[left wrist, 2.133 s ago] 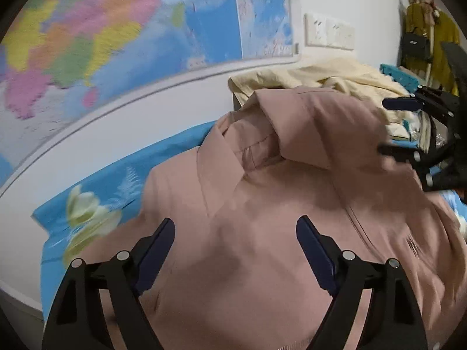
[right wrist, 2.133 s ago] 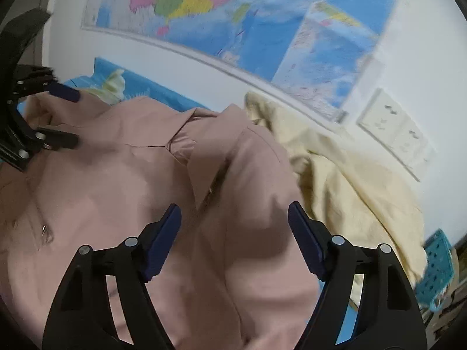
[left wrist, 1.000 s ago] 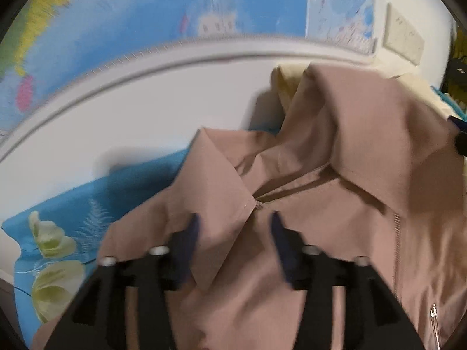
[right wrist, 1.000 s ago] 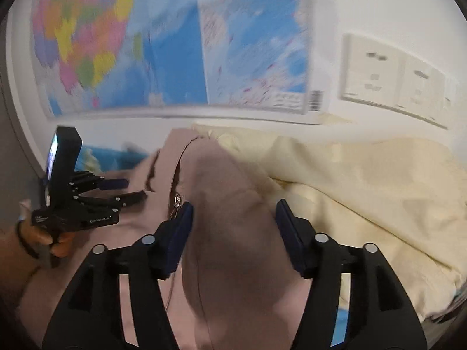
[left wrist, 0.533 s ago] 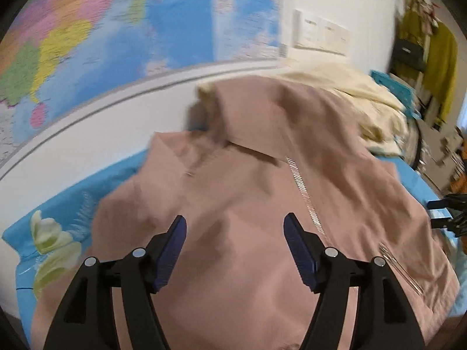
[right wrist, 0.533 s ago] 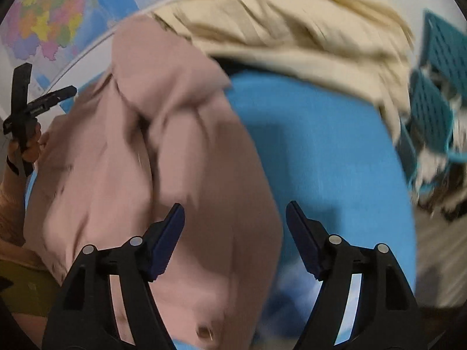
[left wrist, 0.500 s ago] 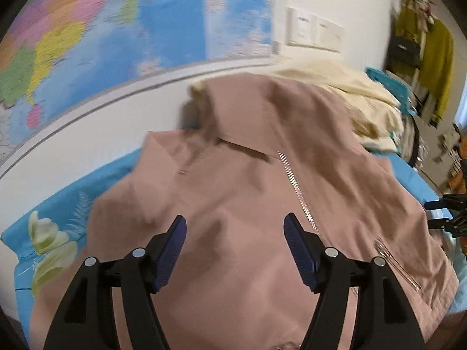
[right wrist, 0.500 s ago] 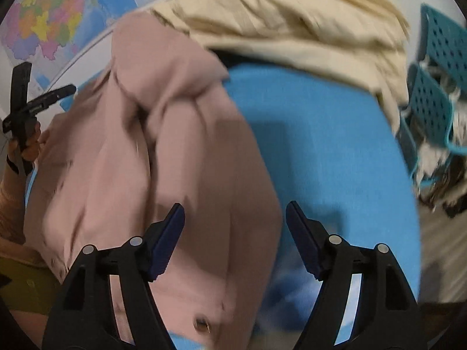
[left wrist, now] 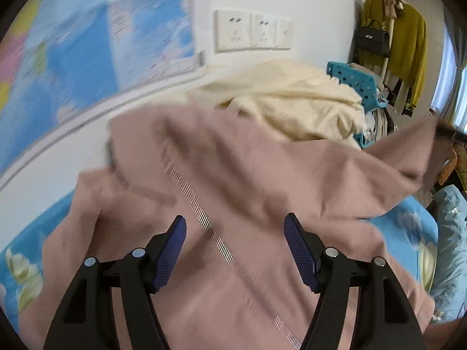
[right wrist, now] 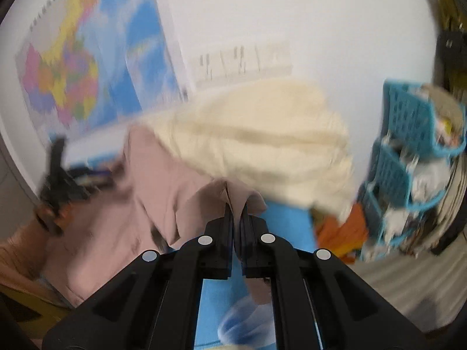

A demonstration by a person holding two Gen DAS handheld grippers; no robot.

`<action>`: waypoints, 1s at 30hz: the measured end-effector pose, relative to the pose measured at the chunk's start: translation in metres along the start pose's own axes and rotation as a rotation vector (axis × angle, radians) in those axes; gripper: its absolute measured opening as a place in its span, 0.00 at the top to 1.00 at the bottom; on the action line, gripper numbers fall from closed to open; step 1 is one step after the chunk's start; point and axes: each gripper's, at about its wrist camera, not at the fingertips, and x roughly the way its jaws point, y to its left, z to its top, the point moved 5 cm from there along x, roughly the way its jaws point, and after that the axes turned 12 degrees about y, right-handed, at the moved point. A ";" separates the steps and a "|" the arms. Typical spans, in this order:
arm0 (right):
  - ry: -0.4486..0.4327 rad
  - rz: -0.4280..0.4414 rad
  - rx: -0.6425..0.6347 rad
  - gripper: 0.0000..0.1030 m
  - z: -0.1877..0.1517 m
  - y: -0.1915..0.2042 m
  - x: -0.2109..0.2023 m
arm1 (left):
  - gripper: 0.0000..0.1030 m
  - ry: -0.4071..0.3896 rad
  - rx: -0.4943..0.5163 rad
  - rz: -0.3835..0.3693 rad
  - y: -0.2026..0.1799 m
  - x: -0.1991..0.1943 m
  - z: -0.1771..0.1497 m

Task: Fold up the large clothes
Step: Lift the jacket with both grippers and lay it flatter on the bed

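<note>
Sleeve fold underway: right tool [right wrist: 237, 208] pinches pink jacket [left wrist: 262, 175]; left tool [left wrist: 233, 233] hovers wide open, empty. Next, probably lay sleeve across.

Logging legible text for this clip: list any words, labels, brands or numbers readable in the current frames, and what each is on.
None can be read.
Wall map: rows of print along its edge and over the regions, too blurred.
Map's right sheet: fine print and a small mark at its lower corner, smeared.
Pink jacket, cream garment, wall sockets: no text visible.
</note>
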 end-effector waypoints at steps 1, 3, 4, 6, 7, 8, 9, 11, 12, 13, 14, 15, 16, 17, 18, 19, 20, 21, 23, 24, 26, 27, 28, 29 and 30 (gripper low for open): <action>-0.016 -0.013 -0.006 0.96 0.009 0.000 -0.011 | 0.35 0.002 0.008 -0.015 -0.005 0.007 0.009; -0.024 -0.004 -0.028 0.96 0.020 0.007 -0.027 | 0.36 0.046 0.004 -0.029 -0.011 0.027 0.023; -0.029 0.000 -0.048 0.96 0.025 0.012 -0.034 | 0.42 0.072 0.008 -0.035 -0.014 0.038 0.028; -0.032 0.058 -0.093 0.96 0.031 0.030 -0.046 | 0.46 0.102 0.009 -0.020 -0.020 0.057 0.035; -0.030 0.088 -0.120 0.96 0.030 0.040 -0.052 | 0.46 0.112 0.019 -0.008 -0.023 0.066 0.039; -0.022 0.128 -0.161 0.96 0.028 0.060 -0.056 | 0.46 0.121 0.022 0.002 -0.025 0.076 0.042; -0.013 0.170 -0.196 0.96 0.026 0.076 -0.058 | 0.46 0.126 0.023 0.008 -0.026 0.081 0.044; 0.007 0.240 -0.257 0.96 0.020 0.109 -0.058 | 0.46 0.130 0.011 0.019 -0.023 0.092 0.047; 0.021 0.277 -0.287 0.96 0.017 0.125 -0.058 | 0.46 0.128 0.003 0.012 -0.022 0.094 0.048; 0.044 0.321 -0.327 0.96 0.012 0.145 -0.054 | 0.46 0.125 -0.006 -0.002 -0.019 0.092 0.049; 0.058 0.343 -0.342 0.95 0.010 0.156 -0.051 | 0.46 0.112 -0.012 -0.035 -0.017 0.087 0.048; 0.098 0.398 -0.372 0.95 0.007 0.179 -0.041 | 0.46 0.100 -0.012 -0.061 -0.014 0.080 0.047; 0.125 0.428 -0.396 0.95 0.004 0.194 -0.033 | 0.45 0.080 -0.009 -0.083 -0.010 0.068 0.043; 0.143 0.450 -0.411 0.95 0.003 0.206 -0.026 | 0.43 0.058 -0.009 -0.098 -0.003 0.054 0.038; 0.180 0.492 -0.429 0.95 0.001 0.225 -0.012 | 0.38 0.041 -0.014 -0.107 0.003 0.044 0.033; 0.218 0.526 -0.447 0.95 -0.001 0.240 0.001 | 0.37 0.017 -0.030 -0.117 0.015 0.028 0.023; 0.238 0.543 -0.455 0.95 -0.002 0.252 0.012 | 0.37 0.002 -0.046 -0.125 0.024 0.017 0.016; 0.274 0.579 -0.457 0.95 -0.005 0.268 0.029 | 0.36 -0.014 -0.074 -0.139 0.039 0.002 0.003; 0.341 0.633 -0.451 0.95 -0.009 0.290 0.064 | 0.36 -0.033 -0.148 -0.116 0.073 -0.023 -0.025; 0.366 0.636 -0.447 0.95 -0.012 0.299 0.080 | 0.36 -0.038 -0.171 -0.099 0.085 -0.033 -0.038; 0.427 0.649 -0.423 0.94 -0.016 0.318 0.118 | 0.36 -0.044 -0.189 -0.046 0.104 -0.051 -0.065; 0.449 0.656 -0.414 0.92 -0.019 0.325 0.131 | 0.36 -0.046 -0.188 -0.029 0.112 -0.058 -0.075; 0.480 0.674 -0.385 0.89 -0.022 0.334 0.148 | 0.36 -0.045 -0.184 -0.019 0.117 -0.065 -0.087; 0.499 0.674 -0.373 0.82 -0.026 0.340 0.159 | 0.35 -0.041 -0.182 -0.019 0.116 -0.070 -0.095; 0.531 0.655 -0.375 0.73 -0.030 0.348 0.174 | 0.33 -0.035 -0.178 -0.020 0.116 -0.074 -0.106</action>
